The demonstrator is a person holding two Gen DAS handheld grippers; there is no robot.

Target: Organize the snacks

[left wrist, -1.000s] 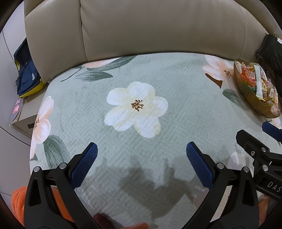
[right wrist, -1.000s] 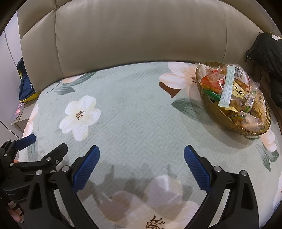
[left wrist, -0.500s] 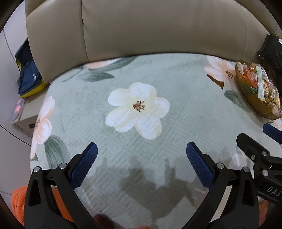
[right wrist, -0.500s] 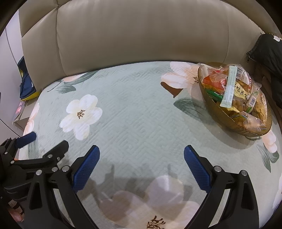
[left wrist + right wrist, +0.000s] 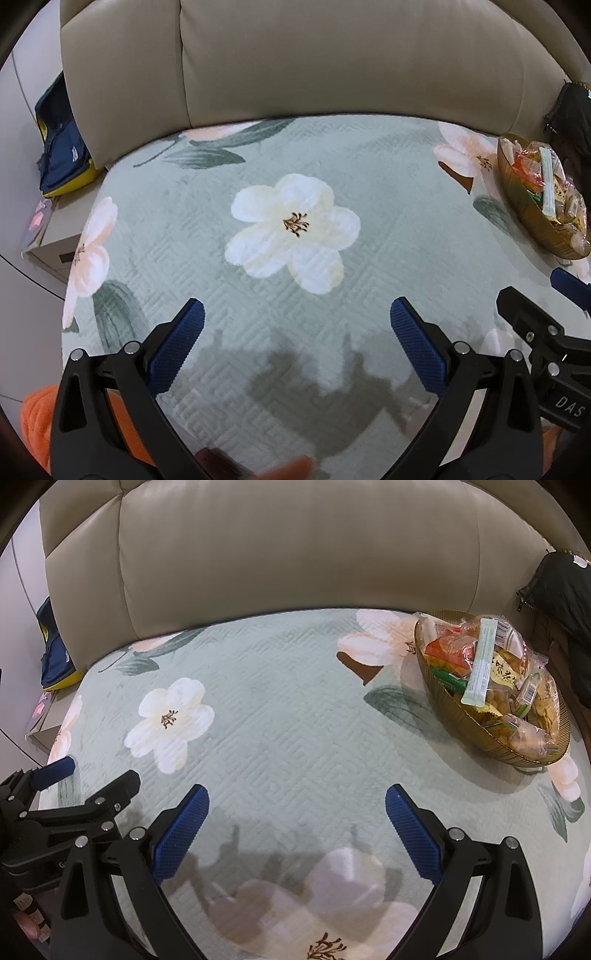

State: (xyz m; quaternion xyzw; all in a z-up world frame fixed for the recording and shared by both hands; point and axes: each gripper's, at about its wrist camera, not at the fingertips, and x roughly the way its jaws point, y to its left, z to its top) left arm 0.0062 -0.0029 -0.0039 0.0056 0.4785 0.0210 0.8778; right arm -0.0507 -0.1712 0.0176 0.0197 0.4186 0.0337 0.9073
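Snacks (image 5: 491, 679) lie heaped in one amber bowl (image 5: 465, 720), which stands on the flowered cover (image 5: 295, 738) at the far right, near the sofa back (image 5: 295, 546). The right gripper (image 5: 297, 812) hangs over the cover with its two blue pads wide apart and nothing between them. The left gripper (image 5: 297, 332) is the same: pads apart, empty, above the white flower (image 5: 291, 229). Each gripper shows at the edge of the other's view, so they are just beside each other.

Compared with one second ago, very little has changed. In both views the bowl has slid a little toward the right edge, so both grippers have turned slightly to the left, away from the snacks. No packet has left the bowl and none lies on the cover. I judge that the task is at its beginning or between two steps, and the reach to the bowl is not yet started.

Counted: two grippers, one bowl, one long pale green stick packet (image 5: 480, 664) on top, and many small packets under it, too crowded for an exact number. At the left there is one blue and yellow bag (image 5: 61, 147), at the right one black garment (image 5: 565, 602).
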